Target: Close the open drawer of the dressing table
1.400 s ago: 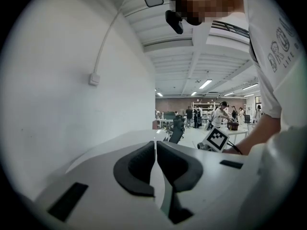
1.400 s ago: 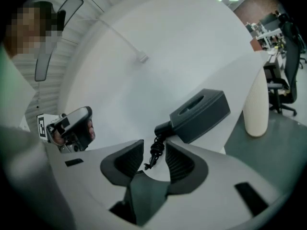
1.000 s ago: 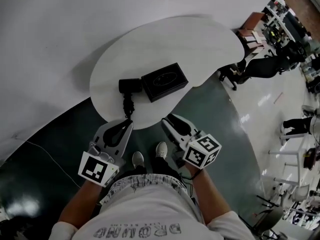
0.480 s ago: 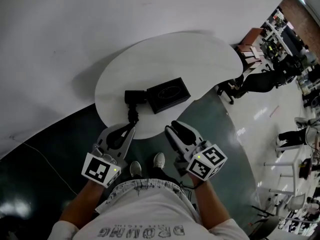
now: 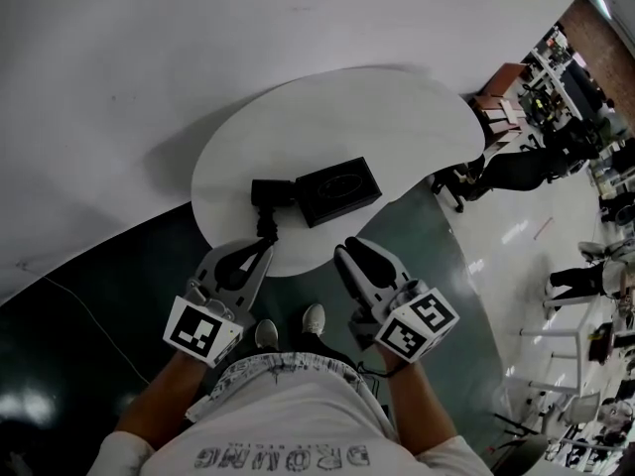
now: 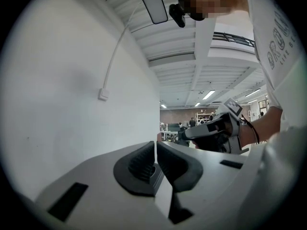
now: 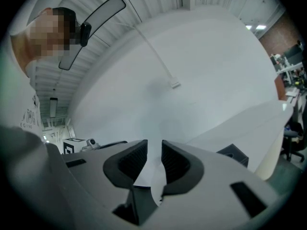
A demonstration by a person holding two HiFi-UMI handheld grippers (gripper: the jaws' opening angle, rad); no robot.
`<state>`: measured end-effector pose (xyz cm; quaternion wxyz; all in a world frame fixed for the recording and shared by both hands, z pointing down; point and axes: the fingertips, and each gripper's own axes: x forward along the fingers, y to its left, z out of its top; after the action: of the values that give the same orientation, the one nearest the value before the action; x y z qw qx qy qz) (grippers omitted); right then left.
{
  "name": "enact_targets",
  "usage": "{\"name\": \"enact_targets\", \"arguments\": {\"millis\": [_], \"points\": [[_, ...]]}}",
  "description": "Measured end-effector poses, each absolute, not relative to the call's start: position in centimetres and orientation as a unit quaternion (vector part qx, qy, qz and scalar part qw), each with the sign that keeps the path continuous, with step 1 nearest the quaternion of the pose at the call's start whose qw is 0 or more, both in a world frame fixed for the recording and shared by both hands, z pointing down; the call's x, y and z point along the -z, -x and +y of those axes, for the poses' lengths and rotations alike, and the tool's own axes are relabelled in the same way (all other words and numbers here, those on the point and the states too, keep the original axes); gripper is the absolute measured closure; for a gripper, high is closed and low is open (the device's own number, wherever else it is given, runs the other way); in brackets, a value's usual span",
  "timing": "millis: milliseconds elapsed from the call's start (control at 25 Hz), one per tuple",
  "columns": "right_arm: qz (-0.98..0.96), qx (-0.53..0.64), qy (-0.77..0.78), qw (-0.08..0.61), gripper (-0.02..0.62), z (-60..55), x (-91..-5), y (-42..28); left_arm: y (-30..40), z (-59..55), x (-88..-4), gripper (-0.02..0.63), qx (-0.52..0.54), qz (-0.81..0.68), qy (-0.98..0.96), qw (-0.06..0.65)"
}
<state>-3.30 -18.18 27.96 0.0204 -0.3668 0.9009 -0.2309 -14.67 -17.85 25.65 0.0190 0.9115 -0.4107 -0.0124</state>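
The white dressing table top [image 5: 347, 117] stands against the wall, and no drawer shows from above. On it lie a black box [image 5: 338, 190] and a small black device [image 5: 272, 192] with a cord. My left gripper [image 5: 260, 251] hovers at the table's front edge beside the cord, jaws shut and empty [image 6: 156, 145]. My right gripper [image 5: 349, 249] is at the front edge further right. Its jaws are closing, with a gap still between them and nothing in it [image 7: 154, 145]. The tabletop [image 7: 249, 123] and box [image 7: 233, 153] lie ahead of it to the right.
The white wall [image 5: 198, 48] rises behind the table. The person's shoes [image 5: 313, 317] stand on the dark green floor under the front edge. A black chair [image 5: 516, 167] sits at the table's right end, with desks and chairs beyond.
The right gripper has risen at the table's front edge. The left gripper has barely shifted. The view has drifted slightly.
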Motion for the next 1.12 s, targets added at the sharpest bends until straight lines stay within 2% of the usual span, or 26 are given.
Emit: {"name": "enact_targets", "arguments": {"millis": [280,760,1120], "points": [[0.903,0.217,0.370,0.010,0.554,-18.0,-27.8,2.9,14.3,-17.7,-25.4,0.574,0.017,-0.413,-0.911,0.014],[0.909,0.203,0.365,0.004,0.588,-17.5,-27.3,2.8,13.7,-17.4,-25.5,0.574,0.014,-0.418,-0.908,0.017],[0.919,0.189,0.345,-0.006,0.588,-16.5,-27.3,3.8,13.9,-17.0,-25.8,0.574,0.015,-0.424,-0.905,0.020]]}}
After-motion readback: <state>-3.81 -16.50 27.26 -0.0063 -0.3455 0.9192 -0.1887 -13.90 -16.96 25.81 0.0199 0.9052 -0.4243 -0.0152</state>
